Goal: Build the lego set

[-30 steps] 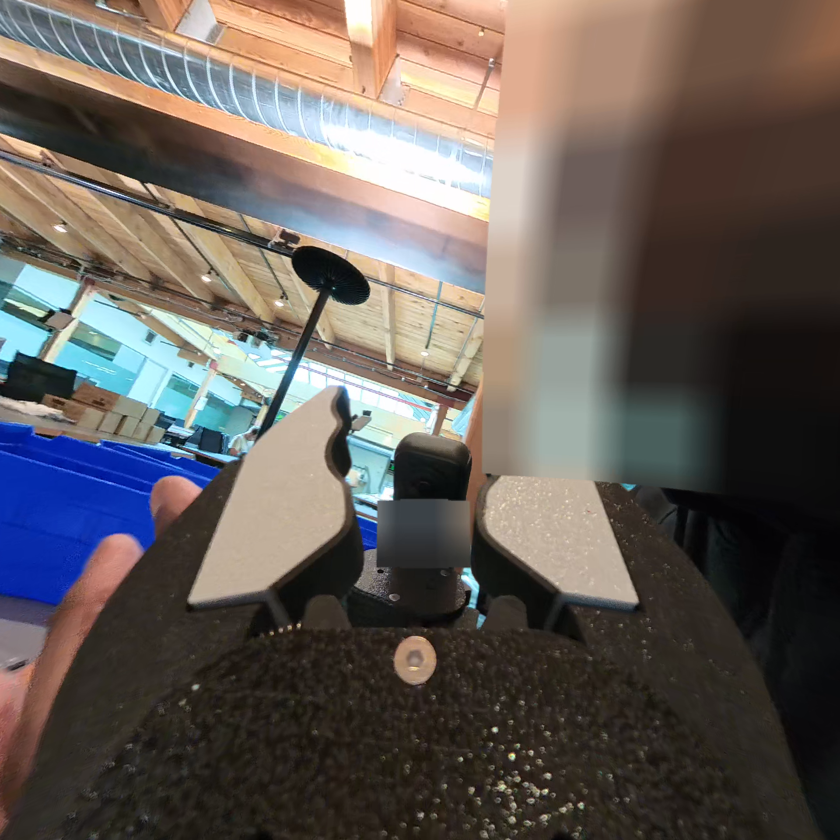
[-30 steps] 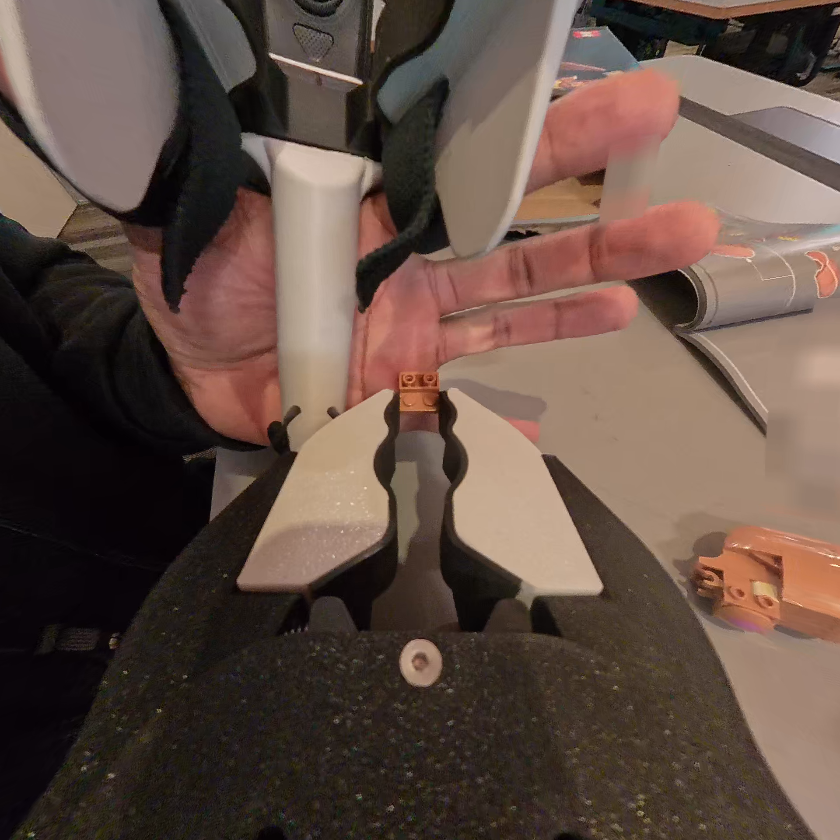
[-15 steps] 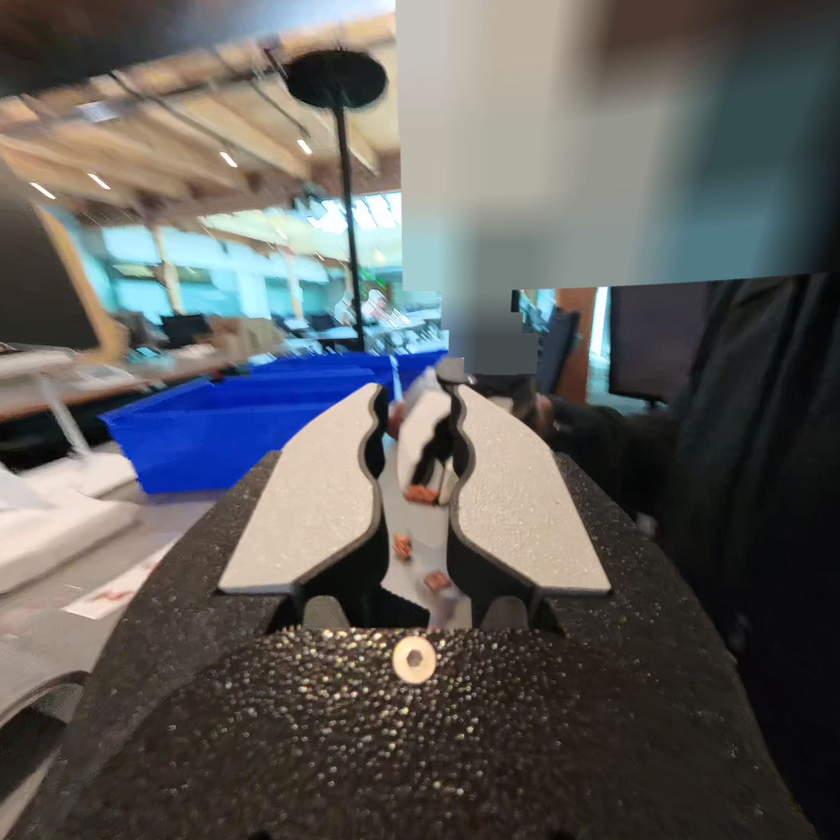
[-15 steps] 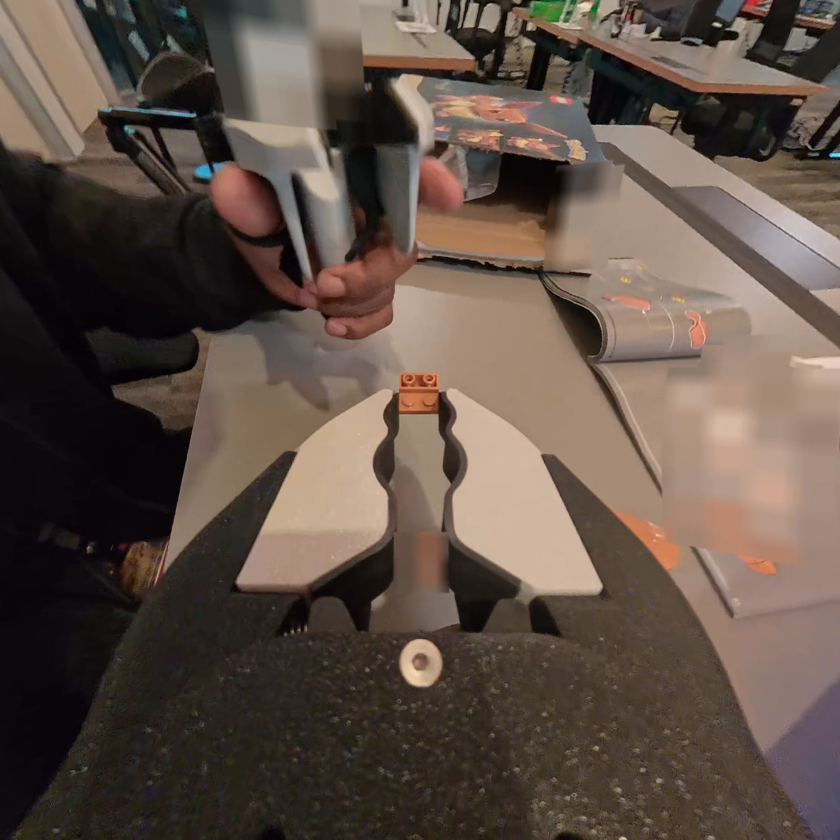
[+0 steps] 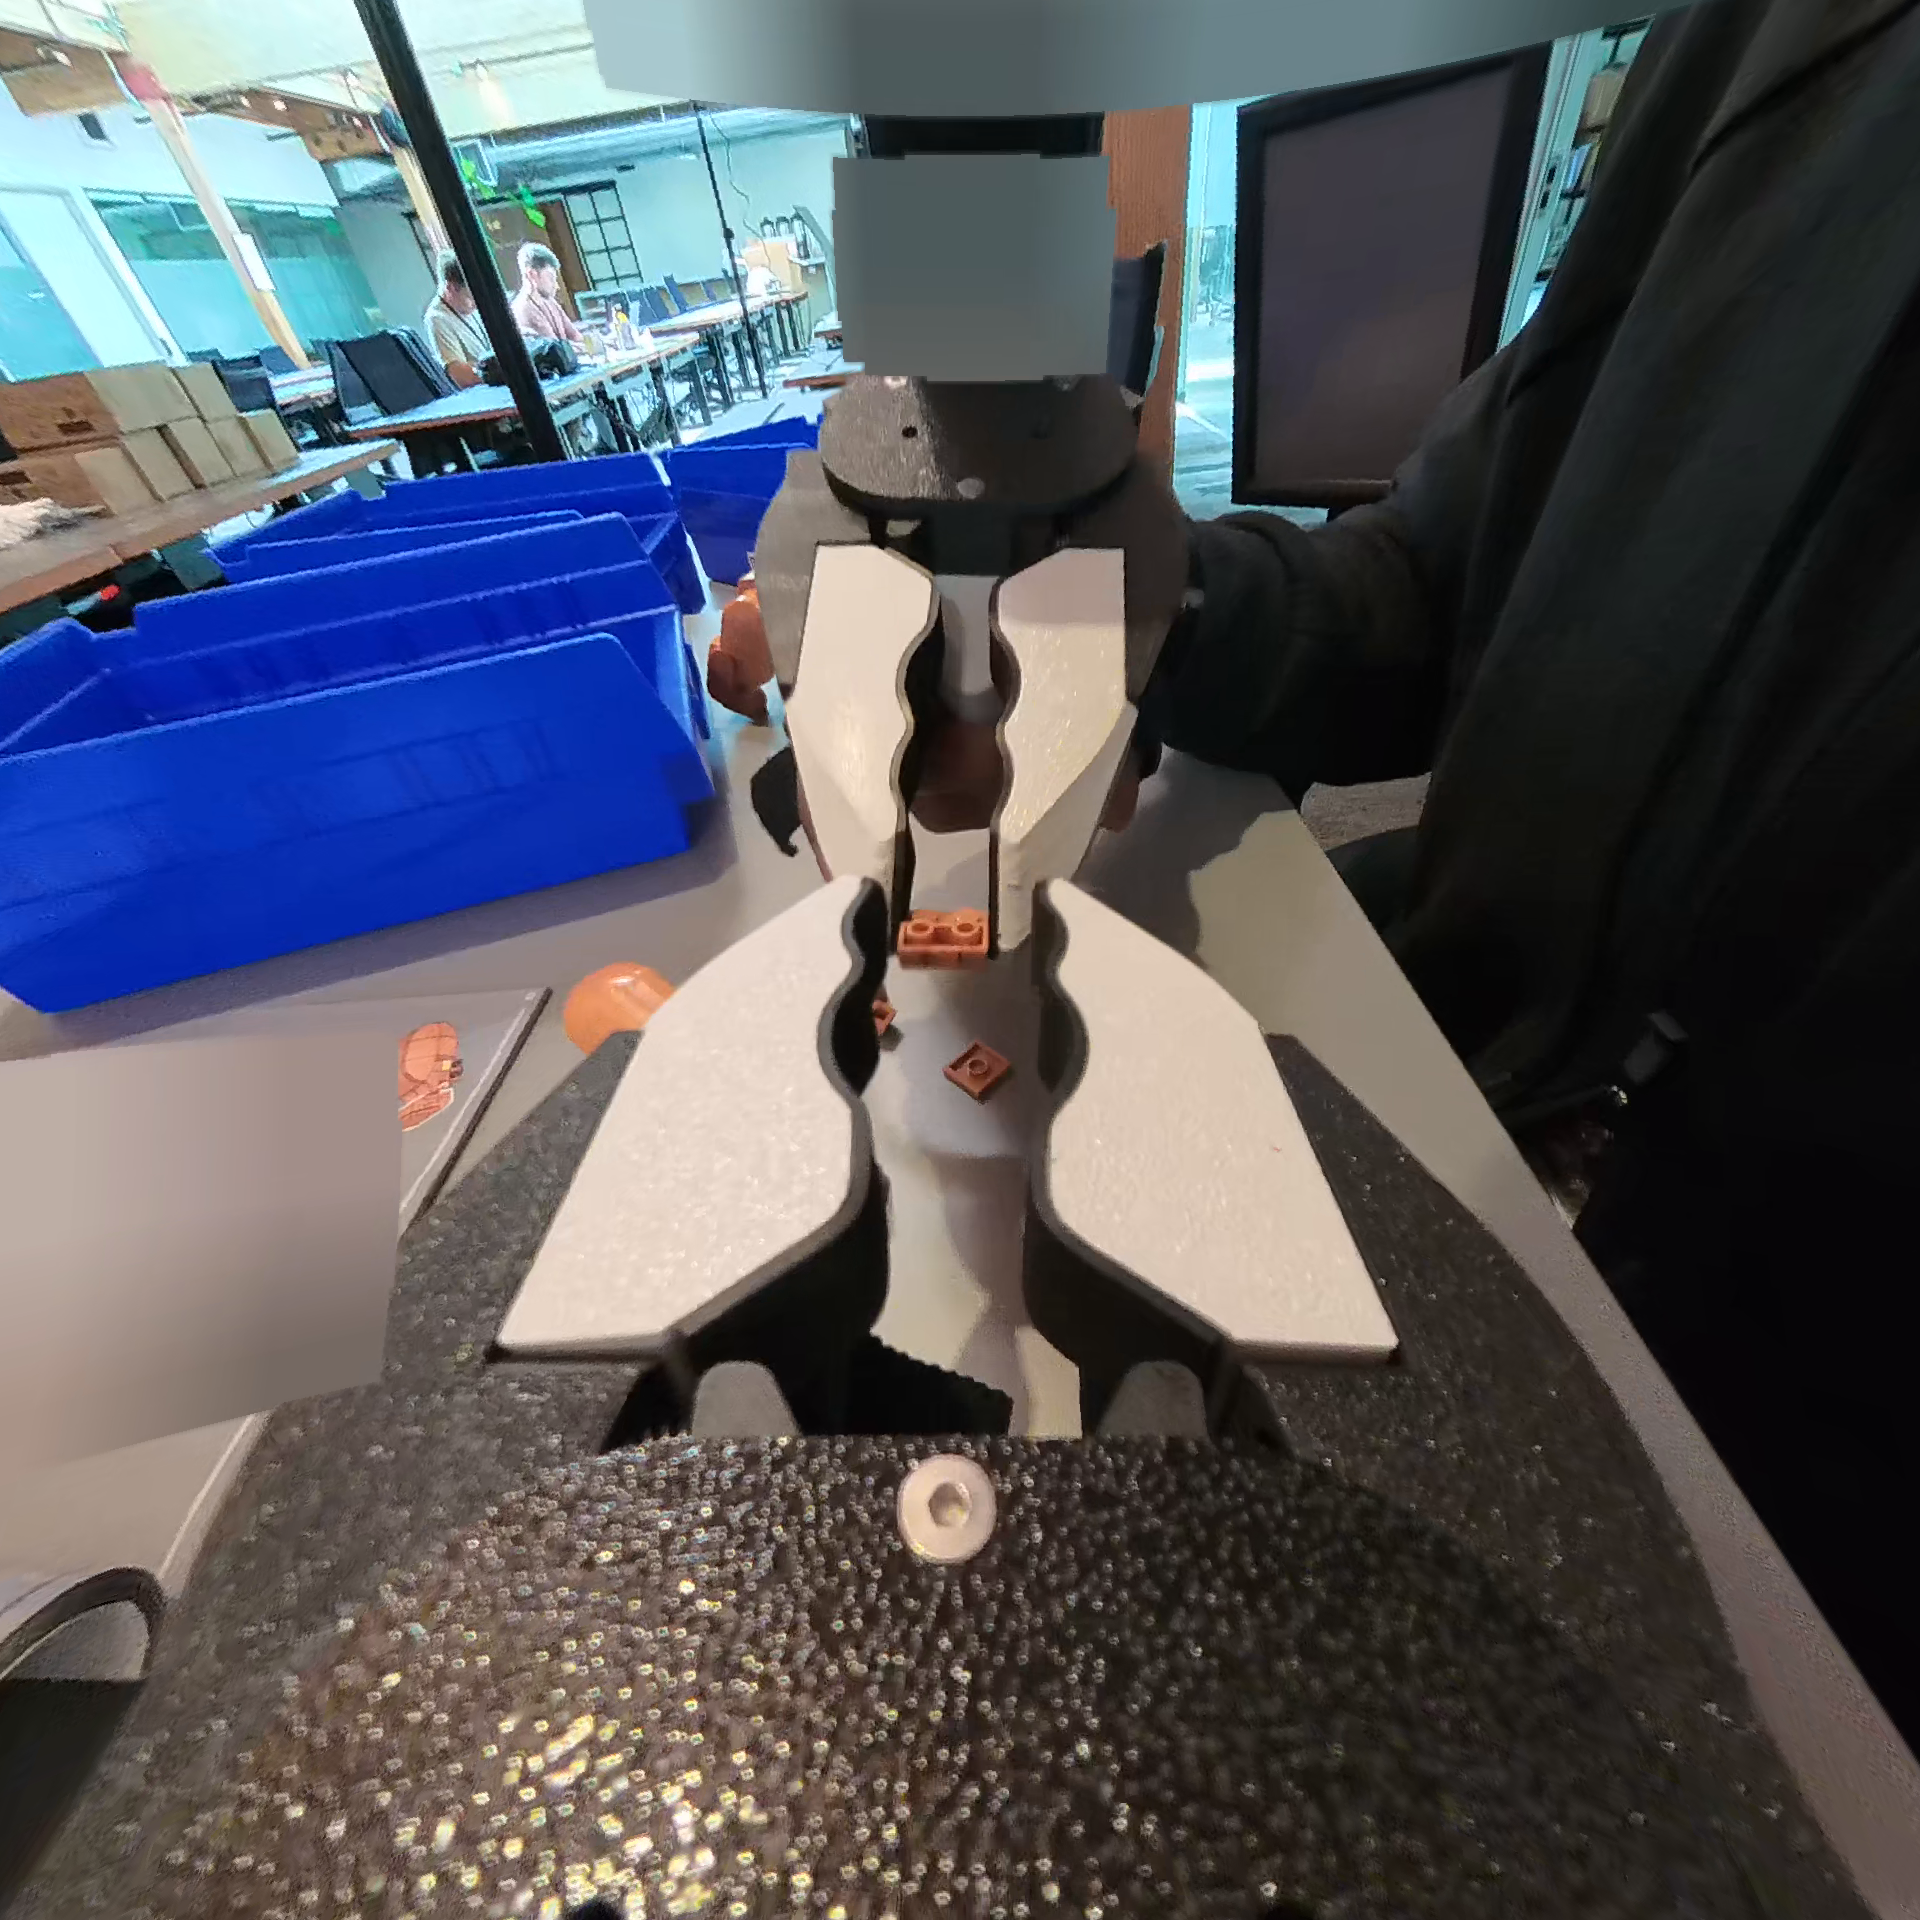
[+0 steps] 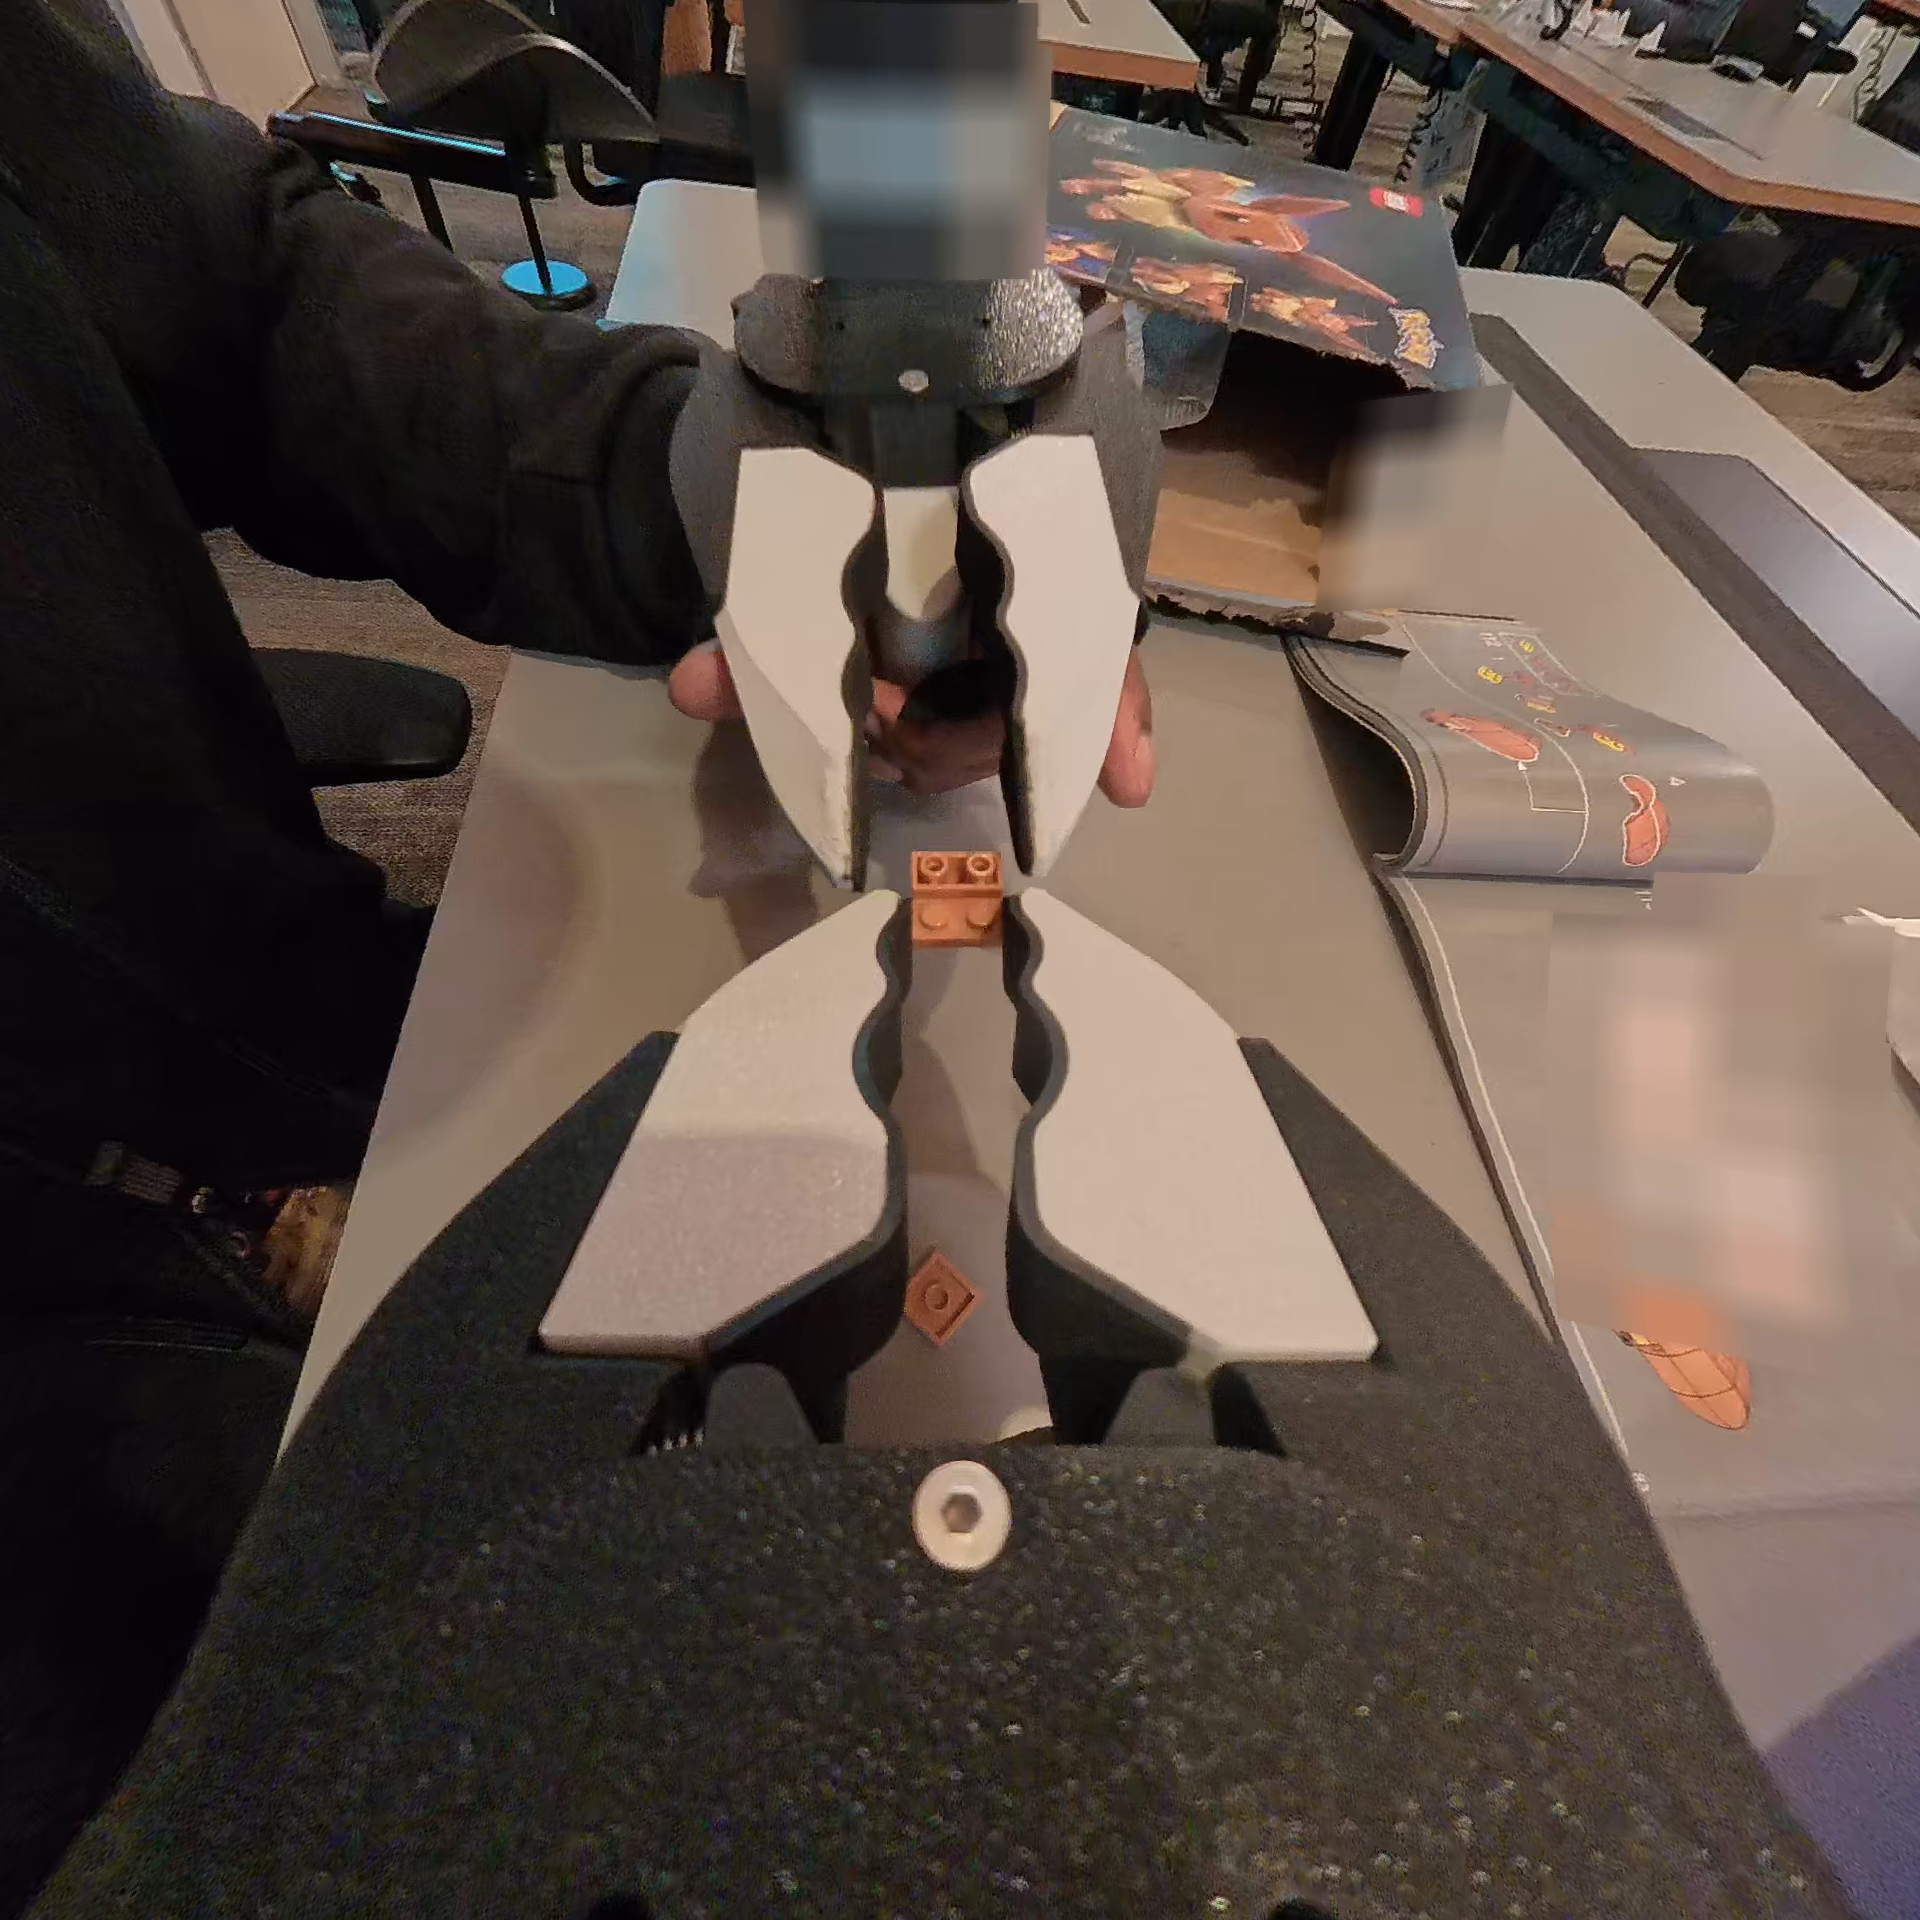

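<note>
Two grippers meet tip to tip above the grey bench (image 6: pixel 1195 1039), an orange lego brick (image 6: pixel 956 900) between them.

The right gripper (image 6: pixel 954 914) is nearly closed, pinching the brick at its fingertips, long axis crosswise between the fingers, studs facing the camera. The left gripper (image 5: pixel 951 914) stands partly open and empty, tips just beside the brick. A small square orange plate (image 5: pixel 977 1070) lies flat on the bench below. Blue bins (image 5: pixel 343 748) stand to one side; an instruction booklet (image 6: pixel 1558 790) and the set's box (image 6: pixel 1247 239) lie beyond.
</note>
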